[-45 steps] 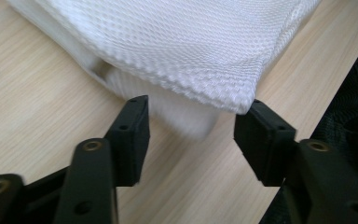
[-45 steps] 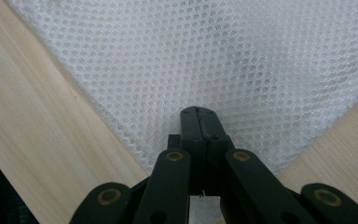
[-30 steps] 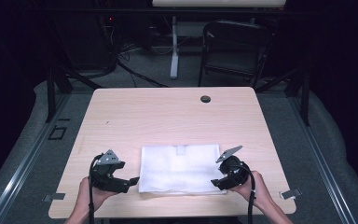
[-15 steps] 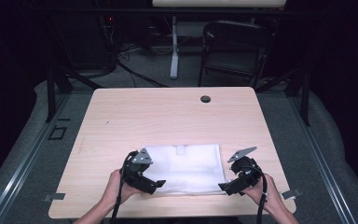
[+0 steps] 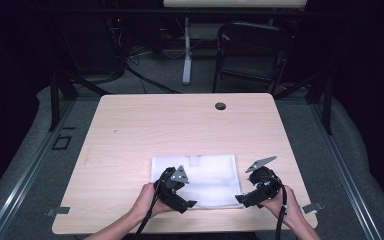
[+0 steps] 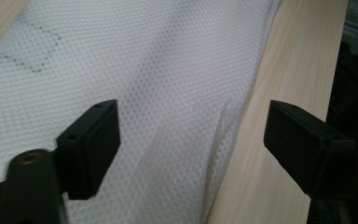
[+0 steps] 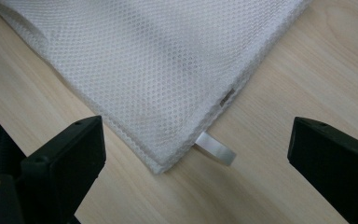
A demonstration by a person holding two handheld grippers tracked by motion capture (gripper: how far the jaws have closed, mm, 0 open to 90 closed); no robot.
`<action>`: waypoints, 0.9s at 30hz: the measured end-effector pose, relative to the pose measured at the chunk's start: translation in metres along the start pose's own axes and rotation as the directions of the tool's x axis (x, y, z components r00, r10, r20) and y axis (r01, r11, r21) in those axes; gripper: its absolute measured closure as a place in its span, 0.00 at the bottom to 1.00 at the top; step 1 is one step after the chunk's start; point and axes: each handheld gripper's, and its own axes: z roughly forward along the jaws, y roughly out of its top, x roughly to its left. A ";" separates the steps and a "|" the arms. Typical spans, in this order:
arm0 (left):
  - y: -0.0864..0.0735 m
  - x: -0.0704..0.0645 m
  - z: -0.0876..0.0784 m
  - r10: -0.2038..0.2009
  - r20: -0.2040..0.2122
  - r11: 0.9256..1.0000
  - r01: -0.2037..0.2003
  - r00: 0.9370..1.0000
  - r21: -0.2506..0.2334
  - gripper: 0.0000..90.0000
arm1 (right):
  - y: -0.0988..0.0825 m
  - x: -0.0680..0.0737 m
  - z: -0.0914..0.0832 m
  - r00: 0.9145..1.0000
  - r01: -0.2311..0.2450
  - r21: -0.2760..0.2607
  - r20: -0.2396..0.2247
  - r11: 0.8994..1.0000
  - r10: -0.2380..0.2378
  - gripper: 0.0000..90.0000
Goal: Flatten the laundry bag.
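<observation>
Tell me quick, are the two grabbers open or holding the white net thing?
Left gripper: open over the mesh cloth, jaws just closing, gripping nothing.
Right gripper: open, cloth corner between its jaws, not gripped.

No readable text, label or number anywhere — not even on the mesh cloth (image 7: 158, 70).

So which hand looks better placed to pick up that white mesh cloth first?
Probably the right: the right gripper is open around the mesh cloth's corner. The left gripper straddles a flat edge.
</observation>
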 end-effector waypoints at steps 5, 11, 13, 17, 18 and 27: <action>0.001 -0.004 0.006 0.041 0.025 0.999 -0.041 0.999 0.015 0.35 | 0.000 0.000 0.000 1.000 0.003 0.010 -0.005 1.000 -0.003 0.05; -0.001 -0.005 0.010 0.062 0.041 0.998 -0.063 0.997 0.029 0.52 | 0.001 0.001 0.001 1.000 0.004 0.019 -0.004 1.000 -0.004 0.06; -0.002 -0.006 0.011 0.074 0.032 0.996 -0.075 0.997 0.042 0.57 | 0.001 0.001 0.002 1.000 0.001 0.013 -0.009 1.000 -0.001 0.06; -0.004 -0.006 0.015 0.084 0.048 0.994 -0.087 0.995 0.065 0.69 | 0.001 0.001 0.003 1.000 0.001 0.024 -0.015 1.000 -0.001 0.07; -0.005 -0.006 0.017 0.087 0.049 0.993 -0.090 0.995 0.072 0.71 | 0.001 0.001 0.003 1.000 0.002 0.025 -0.015 1.000 -0.002 0.07; -0.007 -0.007 0.022 0.101 0.057 0.989 -0.107 0.993 0.101 0.79 | 0.002 0.002 0.006 1.000 0.007 0.039 -0.017 0.999 -0.007 0.07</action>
